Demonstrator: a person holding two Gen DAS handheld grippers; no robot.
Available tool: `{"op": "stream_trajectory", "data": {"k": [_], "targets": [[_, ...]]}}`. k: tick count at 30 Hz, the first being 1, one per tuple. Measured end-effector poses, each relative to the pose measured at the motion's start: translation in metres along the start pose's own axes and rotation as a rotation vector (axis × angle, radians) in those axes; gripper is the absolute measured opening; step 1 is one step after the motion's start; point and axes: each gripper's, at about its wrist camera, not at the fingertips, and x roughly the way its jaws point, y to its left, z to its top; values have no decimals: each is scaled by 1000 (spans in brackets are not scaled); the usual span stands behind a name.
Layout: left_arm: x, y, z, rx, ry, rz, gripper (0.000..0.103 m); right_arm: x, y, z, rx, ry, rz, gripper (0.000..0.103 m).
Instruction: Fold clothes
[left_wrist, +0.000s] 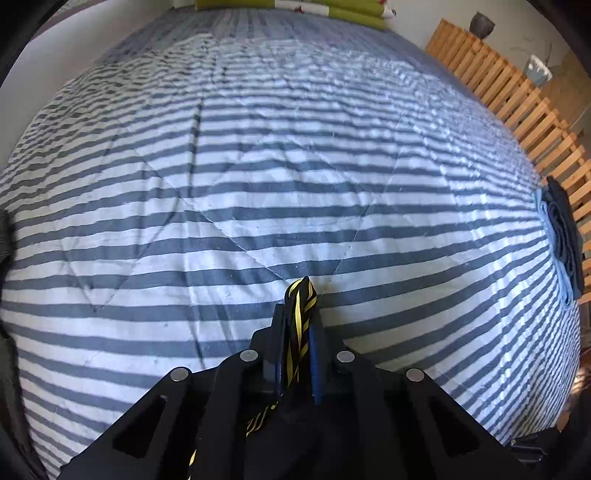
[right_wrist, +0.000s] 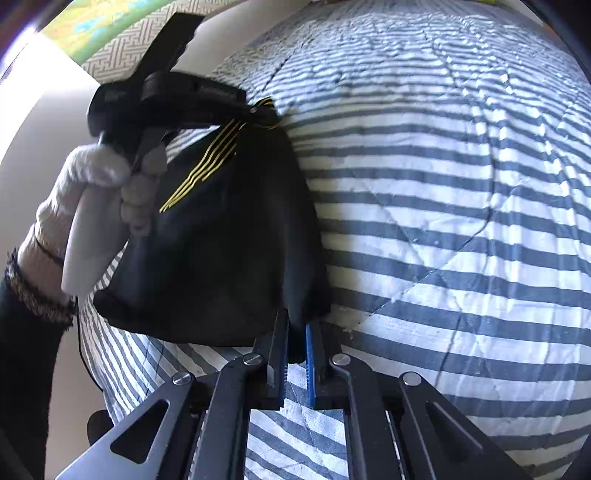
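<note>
Garment: black, yellow-striped, hanging over the striped quilt. Left gripper and right gripper each pinch a bunched edge. Risk: thin, shallow pinches; tension between hands may pull cloth free.

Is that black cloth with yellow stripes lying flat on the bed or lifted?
Lifted: the black garment hangs bunched between the left claw and right claw.

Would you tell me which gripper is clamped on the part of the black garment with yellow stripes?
The left gripper: yellow stripes run between its fingers, whereas the right gripper pinches plain black garment.
</note>
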Motion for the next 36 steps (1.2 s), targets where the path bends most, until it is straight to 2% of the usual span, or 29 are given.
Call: {"op": "stream_trajectory", "data": {"k": [5,9,12,16,20,26,31,33,36], "targets": [[-58,8,-6,-56,-118,-40,9,-37,6,1,-20,-88,-34,6],[-131,0,-20,-60,-228,-55,9,-80,19,2,-42,-185,-97,6],[-180,-17,-30,-51,-303,-71,9,-118,29,-1,-72,-277,-157,6],[-224,-52,-43,-24,-369,-110,9,-171,30,-8,-78,-371,-228,6],[-256,-101,-55,17,-429,-144,9,-232,18,-17,-67,-479,-316,6],[-267,-198,-67,61,-453,-312,9,-316,-24,-42,6,-598,-452,6],[-255,-312,-66,157,-433,-426,9,-382,-79,-63,97,-669,-591,6],[-247,-358,-60,194,-427,-453,9,-409,-103,-70,131,-701,-654,6],[-231,-423,-48,217,-391,-533,9,-444,-141,-75,188,-744,-735,6]]}}
